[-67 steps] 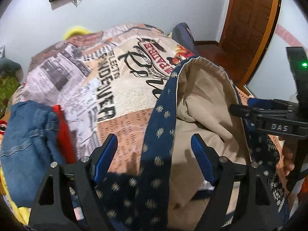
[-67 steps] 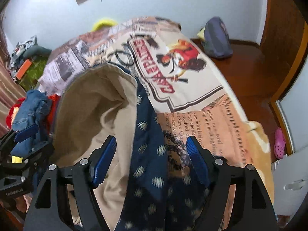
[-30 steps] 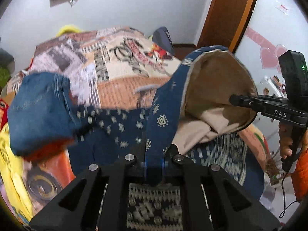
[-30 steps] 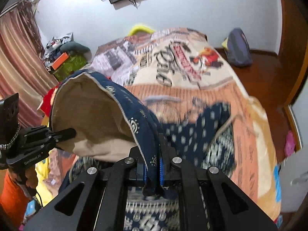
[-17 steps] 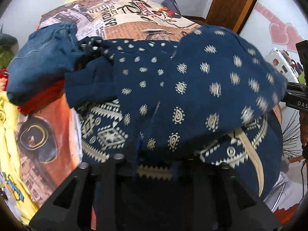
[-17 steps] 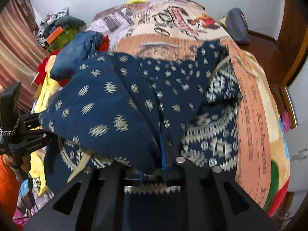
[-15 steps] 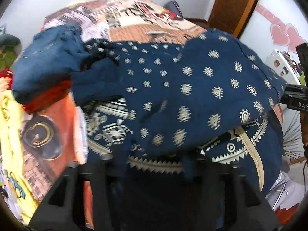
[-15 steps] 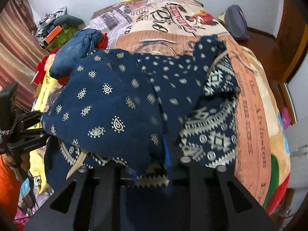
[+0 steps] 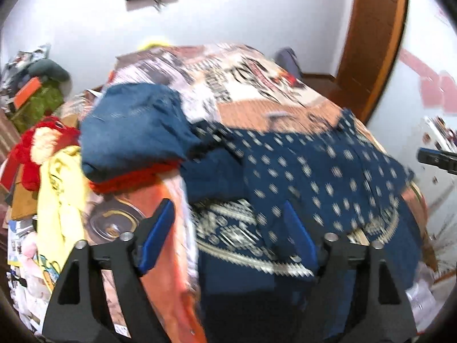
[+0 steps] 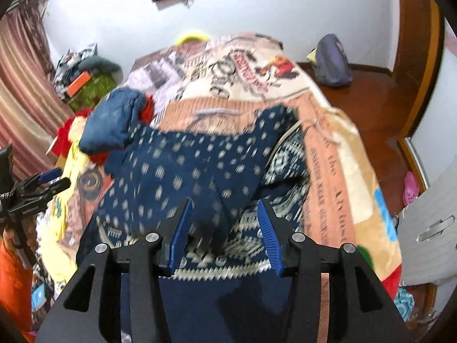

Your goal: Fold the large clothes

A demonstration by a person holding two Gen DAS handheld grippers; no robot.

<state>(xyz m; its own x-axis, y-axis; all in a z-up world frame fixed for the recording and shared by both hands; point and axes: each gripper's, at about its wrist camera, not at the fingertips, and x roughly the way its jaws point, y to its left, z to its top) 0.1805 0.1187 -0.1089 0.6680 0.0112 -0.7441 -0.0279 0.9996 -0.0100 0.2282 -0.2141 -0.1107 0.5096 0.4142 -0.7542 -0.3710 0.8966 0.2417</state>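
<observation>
The navy patterned garment (image 9: 314,177) lies spread across the near half of the bed (image 9: 242,85), one dotted layer turned over onto the zigzag-bordered layer beneath; judging by that overlap, a fold is laid and the cloth is let go so it can settle flat; the left gripper (image 9: 228,228) has its blue pads wide apart with nothing between them, hovering at the garment's 7 o'clock edge; the right gripper (image 10: 225,231) is likewise spread, holding nothing, above the folded layer's near corner at 6 o'clock; both sit low and close, probably ready to take a new edge for the next fold.

A pile of denim jeans (image 9: 131,131) over something red rests at the garment's 10 o'clock, touching its far corner, which could snag a later fold.

The left wrist view shows yellow fabric (image 9: 62,188) hanging off the bed's side and the right tool's tip at 3 o'clock; only the right wrist view shows the garment's far right edge with its pale cord, the backpack (image 10: 331,60) on the floor at 1 o'clock, and the left tool at 9 o'clock.
</observation>
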